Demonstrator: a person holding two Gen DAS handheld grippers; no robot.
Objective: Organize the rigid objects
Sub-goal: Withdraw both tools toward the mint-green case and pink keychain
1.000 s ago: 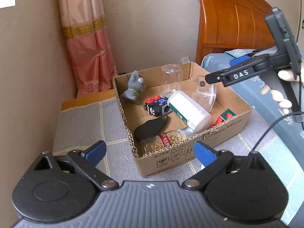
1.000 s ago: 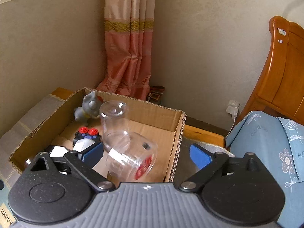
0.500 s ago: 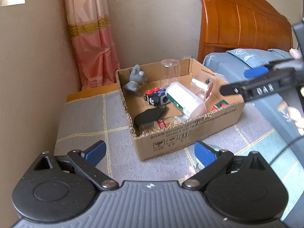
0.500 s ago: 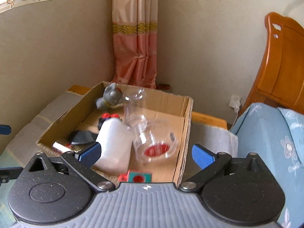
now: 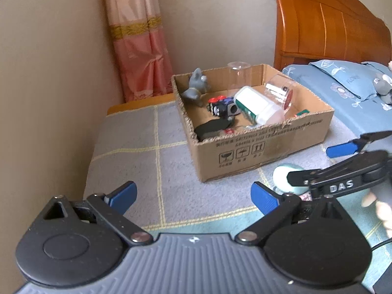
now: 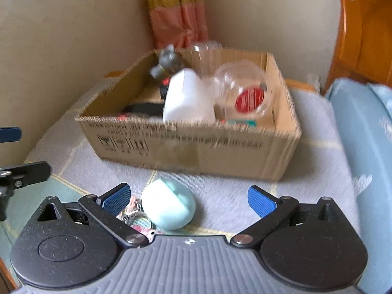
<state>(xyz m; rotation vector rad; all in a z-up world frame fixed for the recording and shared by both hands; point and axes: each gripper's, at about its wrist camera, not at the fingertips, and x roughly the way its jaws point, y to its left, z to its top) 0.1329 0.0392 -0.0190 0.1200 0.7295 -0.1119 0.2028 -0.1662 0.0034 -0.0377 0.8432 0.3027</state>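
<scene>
A cardboard box [image 5: 264, 144] [image 6: 196, 144] stands on a checked mat and holds a grey toy animal [image 5: 196, 90], a white bottle [image 5: 259, 107] [image 6: 188, 100], a clear jar with a red lid [image 5: 279, 90] [image 6: 242, 93], a black item [image 5: 213, 127] and small toys. A pale green round object [image 6: 169, 205] [image 5: 284, 174] lies on the mat in front of the box, between my right gripper's fingers. My right gripper [image 6: 188, 196] is open and empty above it. My left gripper [image 5: 193, 193] is open and empty, well back from the box.
A wall runs along the left, with a pink curtain [image 5: 139, 39] in the corner. A wooden headboard [image 5: 325, 27] and a blue bed cover [image 5: 350, 90] lie to the right. Small packets [image 6: 134, 213] lie beside the green object.
Both grippers have pulled back and down from the box. The right gripper now hangs over the green object on the mat, and its view is blurred by motion.
</scene>
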